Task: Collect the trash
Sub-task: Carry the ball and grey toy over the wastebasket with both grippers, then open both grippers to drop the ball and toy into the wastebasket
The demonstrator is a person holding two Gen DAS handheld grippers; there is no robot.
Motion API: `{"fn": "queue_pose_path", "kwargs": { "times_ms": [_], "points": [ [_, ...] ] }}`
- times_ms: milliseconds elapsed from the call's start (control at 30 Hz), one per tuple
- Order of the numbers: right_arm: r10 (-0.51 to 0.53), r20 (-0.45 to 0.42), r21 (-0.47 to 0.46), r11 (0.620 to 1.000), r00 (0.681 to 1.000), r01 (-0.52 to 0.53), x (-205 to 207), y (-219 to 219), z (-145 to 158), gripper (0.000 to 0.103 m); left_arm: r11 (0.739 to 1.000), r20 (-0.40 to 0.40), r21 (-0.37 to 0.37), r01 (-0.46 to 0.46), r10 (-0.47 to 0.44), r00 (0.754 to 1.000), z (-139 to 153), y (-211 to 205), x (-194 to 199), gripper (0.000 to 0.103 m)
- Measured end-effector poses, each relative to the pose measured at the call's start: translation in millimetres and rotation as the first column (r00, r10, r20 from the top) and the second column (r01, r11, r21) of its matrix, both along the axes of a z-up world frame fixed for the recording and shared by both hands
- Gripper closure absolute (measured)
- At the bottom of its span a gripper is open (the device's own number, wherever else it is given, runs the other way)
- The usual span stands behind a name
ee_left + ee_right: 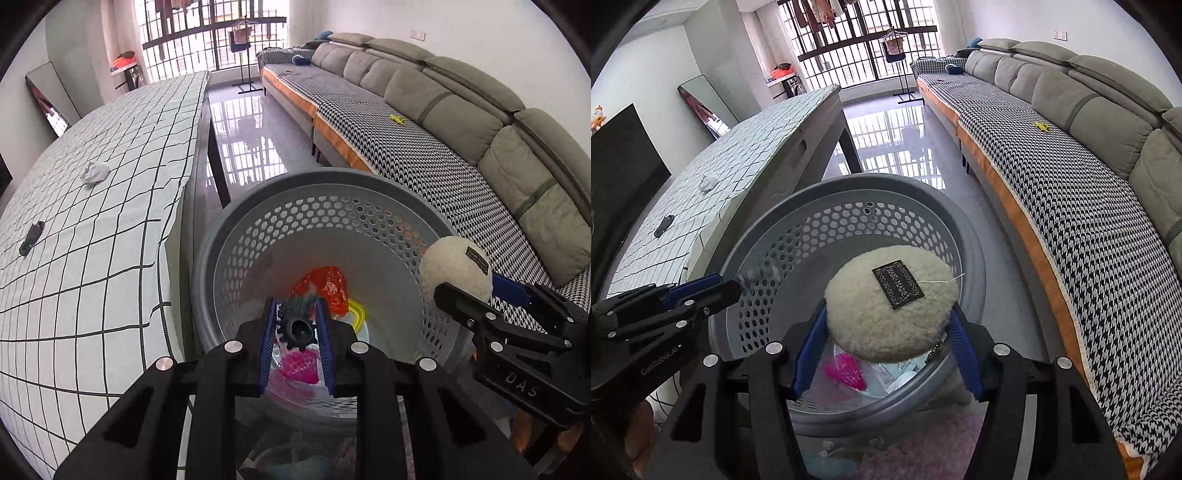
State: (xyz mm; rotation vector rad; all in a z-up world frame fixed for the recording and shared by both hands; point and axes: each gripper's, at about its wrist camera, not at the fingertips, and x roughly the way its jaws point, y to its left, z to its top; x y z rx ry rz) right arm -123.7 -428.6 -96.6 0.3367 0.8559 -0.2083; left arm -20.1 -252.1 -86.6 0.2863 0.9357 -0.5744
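Crumpled white paper (95, 172) and a dark scrap (31, 238) lie far left on the checked table (110, 266). Left gripper (297, 328) clamps a black gear (298, 329); right gripper (888, 325) clamps a fluffy cream pad (890, 306) over the grey basket (798, 236).

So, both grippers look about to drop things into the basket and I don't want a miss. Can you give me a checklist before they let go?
1. Left gripper holds the black gear: ok, shut on it.
2. Gear is over the basket opening: ok in the left view.
3. Right gripper holds the fluffy pad: ok, pinched at both sides.
4. Pad is over the opening: ok in the right view, though it hangs near the rim in the left view.
5. Grippers apart from each other: ok.
6. Room left inside the basket: ok, trash only covers the bottom.
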Motion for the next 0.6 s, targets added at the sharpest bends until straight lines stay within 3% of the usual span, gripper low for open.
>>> {"fn": "queue_pose_path", "kwargs": {
  "times_ms": [200, 600],
  "points": [
    [-0.009, 0.03, 0.001, 1.0, 1.0, 0.009, 1.4, -1.9, 7.2, 0.038, 1.0, 0.008, -0.008, -0.018, 0.018, 1.0, 2.8, 2.3, -0.7, 0.064],
    [-0.011, 0.024, 0.01, 1.0, 1.0, 0.011, 1.2, 4.5, 6.3, 0.038, 0.999, 0.007, -0.007, -0.048, 0.048, 0.999, 4.6, 10.8, 0.0, 0.056]
  ]
}}
